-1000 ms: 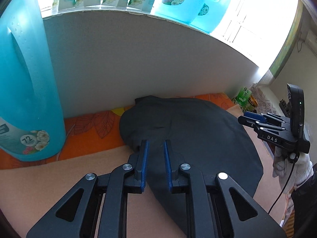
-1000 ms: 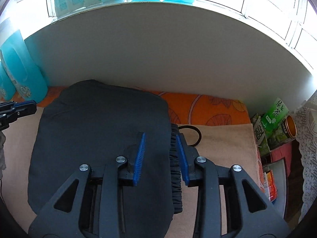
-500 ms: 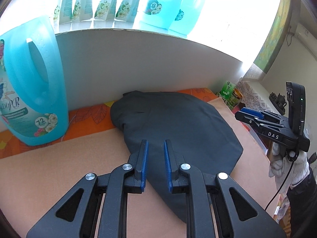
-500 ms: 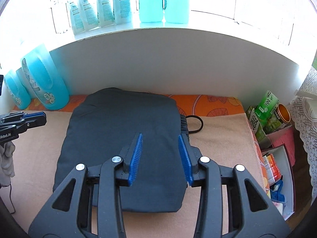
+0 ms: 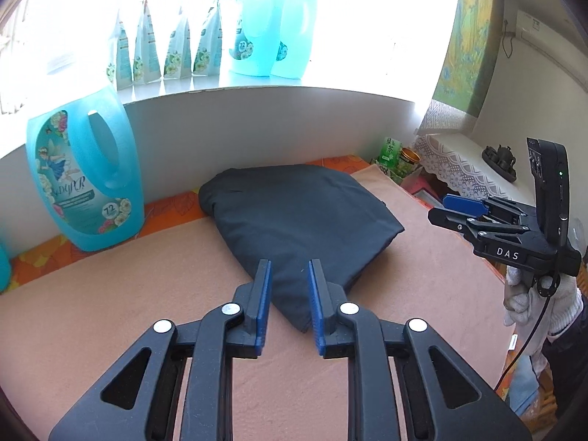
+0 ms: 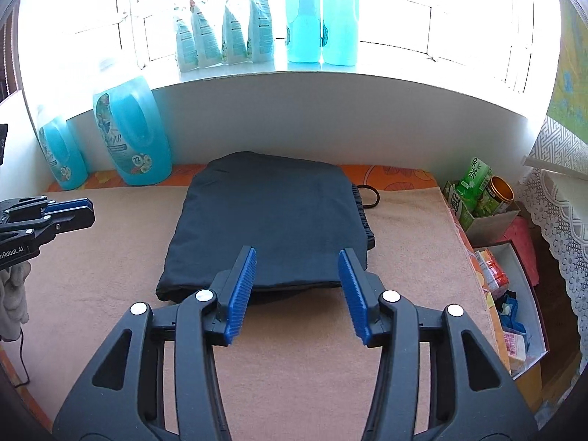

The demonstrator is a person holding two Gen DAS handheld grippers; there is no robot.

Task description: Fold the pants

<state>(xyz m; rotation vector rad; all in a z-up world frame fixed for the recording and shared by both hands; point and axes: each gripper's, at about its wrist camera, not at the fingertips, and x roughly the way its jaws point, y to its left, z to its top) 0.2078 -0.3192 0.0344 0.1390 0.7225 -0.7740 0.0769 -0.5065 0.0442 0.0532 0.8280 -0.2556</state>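
2 claws hover apart over the worktop (image 6: 294, 367): right claw (image 6: 297, 270) gapes wide, left claw (image 5: 290, 279) narrower, both empty. Folded pants (image 6: 268, 220) lie flat just ahead of both.

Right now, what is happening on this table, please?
A person holds a gripper in each hand over dark folded pants that lie flat on the tan tablecloth. The left gripper and the right gripper are both open and hold nothing; neither grips the cloth. The fold looks finished. Blue detergent bottles stand by the wall.
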